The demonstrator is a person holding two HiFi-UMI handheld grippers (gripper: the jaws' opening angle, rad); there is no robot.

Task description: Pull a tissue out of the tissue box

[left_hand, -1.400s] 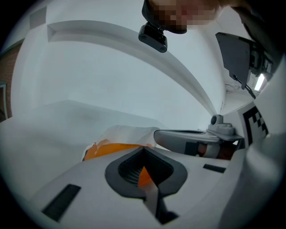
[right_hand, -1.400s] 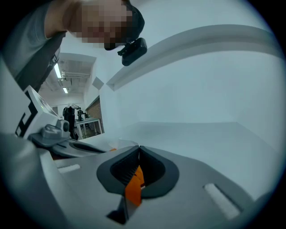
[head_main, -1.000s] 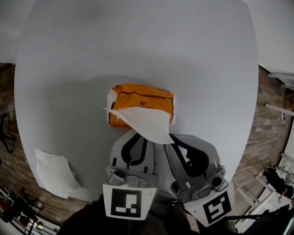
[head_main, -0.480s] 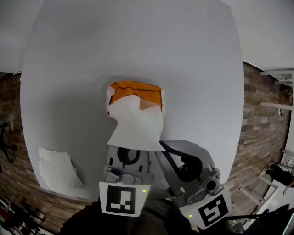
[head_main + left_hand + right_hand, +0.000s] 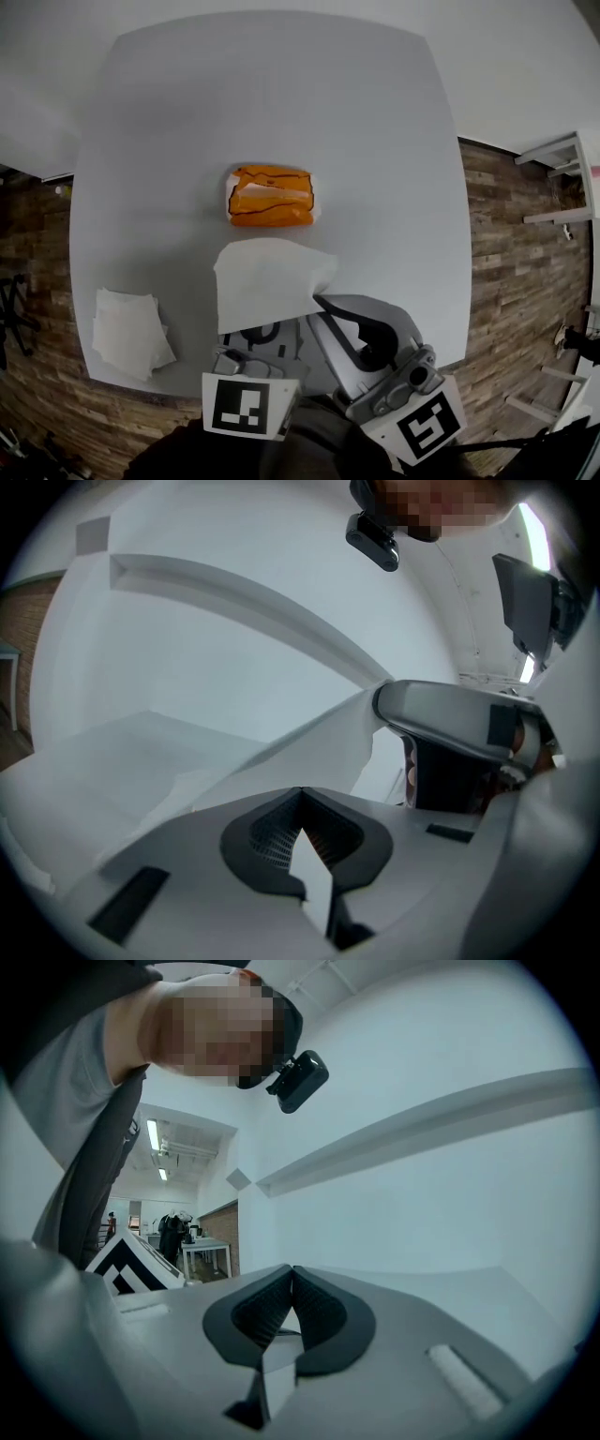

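An orange tissue pack (image 5: 272, 195) lies flat in the middle of the white table (image 5: 375, 141). A white tissue (image 5: 270, 284) hangs in the air in front of the pack, clear of it. My right gripper (image 5: 320, 302) is shut on the tissue's right corner. In the left gripper view the tissue (image 5: 309, 742) runs up to the right gripper (image 5: 450, 726). The left gripper (image 5: 255, 334) sits under the sheet's near edge, its tip hidden in the head view. Its jaws (image 5: 300, 794) stand shut; I cannot tell whether they pinch the tissue. The right gripper (image 5: 292, 1271) shows shut jaws in its own view.
A small pile of loose tissues (image 5: 127, 330) lies at the table's front left corner. Brick-patterned floor (image 5: 506, 281) surrounds the table, with white furniture (image 5: 562, 155) at the right. A person's head-mounted camera (image 5: 300, 1080) shows in both gripper views.
The tissue has come fully out of the pack and now hangs free. Both grippers rose and drew back toward me with it. The pack stays on the table.
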